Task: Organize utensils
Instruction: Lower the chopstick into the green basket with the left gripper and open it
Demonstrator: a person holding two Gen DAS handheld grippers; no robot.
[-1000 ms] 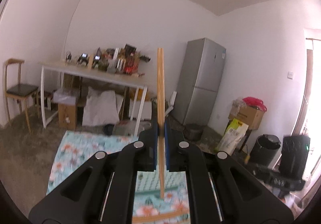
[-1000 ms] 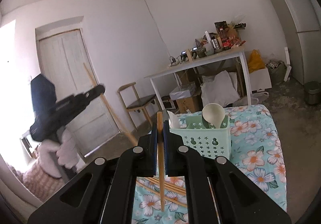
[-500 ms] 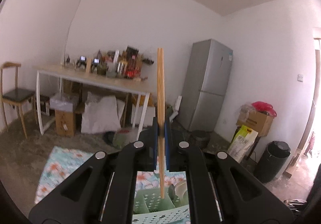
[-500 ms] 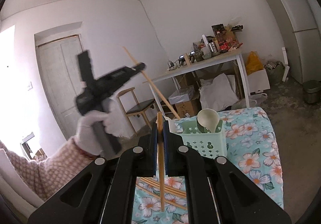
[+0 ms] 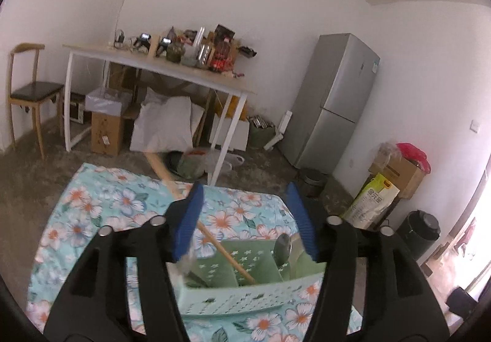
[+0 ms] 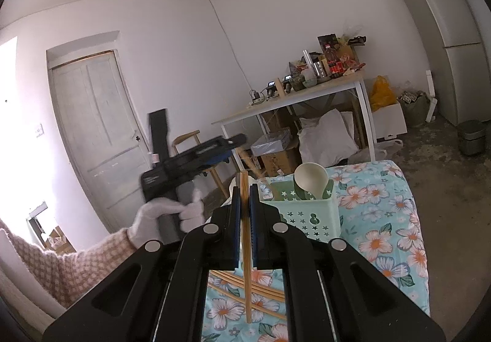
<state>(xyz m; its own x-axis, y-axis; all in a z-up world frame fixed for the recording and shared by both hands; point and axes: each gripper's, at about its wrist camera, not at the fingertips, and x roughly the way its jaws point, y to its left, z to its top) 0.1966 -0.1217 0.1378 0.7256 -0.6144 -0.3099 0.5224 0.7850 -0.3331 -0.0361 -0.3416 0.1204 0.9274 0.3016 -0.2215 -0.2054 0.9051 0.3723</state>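
From above, close in, our left wrist view looks down into the green basket; our right faces it sidelong. Both share it.

Cluttered desk, fridge, chair

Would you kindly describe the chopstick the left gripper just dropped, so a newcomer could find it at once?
Start at the floral tablecloth, then the mint-green utensil basket on it below the open left gripper. The chopstick leans slantwise in its middle compartment, tip past the rim. Unlike the chopstick clamped in the right gripper or those lying flat on the cloth, it stands in the basket.
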